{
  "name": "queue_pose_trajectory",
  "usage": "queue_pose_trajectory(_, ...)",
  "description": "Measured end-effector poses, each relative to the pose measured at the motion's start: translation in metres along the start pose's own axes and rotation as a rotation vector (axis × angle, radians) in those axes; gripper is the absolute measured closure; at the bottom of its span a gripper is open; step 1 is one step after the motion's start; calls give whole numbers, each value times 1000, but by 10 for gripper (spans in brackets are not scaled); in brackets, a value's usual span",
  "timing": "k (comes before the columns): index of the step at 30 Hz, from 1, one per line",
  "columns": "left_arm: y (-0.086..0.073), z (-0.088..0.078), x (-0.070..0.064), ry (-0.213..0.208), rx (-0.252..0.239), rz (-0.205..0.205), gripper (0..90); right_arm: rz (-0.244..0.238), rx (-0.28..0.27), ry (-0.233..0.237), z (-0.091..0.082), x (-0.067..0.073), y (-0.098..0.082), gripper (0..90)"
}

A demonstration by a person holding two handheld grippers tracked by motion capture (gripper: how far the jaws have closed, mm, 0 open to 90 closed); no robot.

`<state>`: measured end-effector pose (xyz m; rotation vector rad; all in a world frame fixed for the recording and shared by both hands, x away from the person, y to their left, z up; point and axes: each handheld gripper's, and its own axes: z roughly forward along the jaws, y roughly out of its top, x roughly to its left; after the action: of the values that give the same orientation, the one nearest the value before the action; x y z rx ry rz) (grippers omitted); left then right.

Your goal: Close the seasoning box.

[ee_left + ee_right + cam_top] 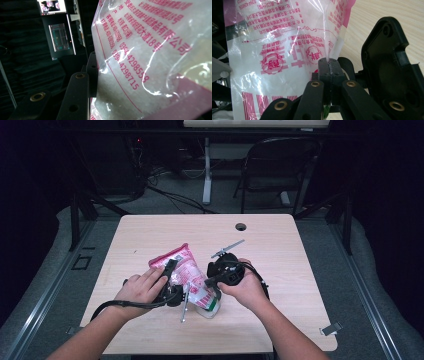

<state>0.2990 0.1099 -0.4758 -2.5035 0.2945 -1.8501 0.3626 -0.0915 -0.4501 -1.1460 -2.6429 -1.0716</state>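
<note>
While the person's left hand (pixel 141 289) rests low on the table (pixel 280 245), the left gripper (pixel 170 275) it carries lies against the near-left side of a pink-and-clear plastic bag (pixel 187 270). From the left gripper view, one black jaw stands flat against the bag's printed film, which bulges with white contents just beside it; the other jaw is hidden behind the bag, so the jaws look set partway apart with the bag pressed between them, held rather than loose. The bag leans up from the table between the two grippers, its pink top edge pointing away from the person and its clear bottom corner near the right gripper (pixel 220 279). That gripper, in the right hand (pixel 247 287), comes at the bag from its right side. Seen in the right gripper view, its two jaws are closed tight together, pinching a thin fold of the bag's edge at their tips.
</note>
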Motion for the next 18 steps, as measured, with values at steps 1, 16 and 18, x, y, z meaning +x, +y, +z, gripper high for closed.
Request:
queue_pose_trajectory(1, 0, 0, 0, -2, -1, 4, 667, 0, 2, -1, 0, 0, 0, 900)
queue_pose_trajectory(16, 3, 2, 0, -7, -9, 21, 673, 7, -1, -14, -1, -1, -3, 900)
queue_pose_trajectory(18, 4, 2, 0, -7, -14, 25, 674, 7, -5, -11, -1, -2, -4, 900)
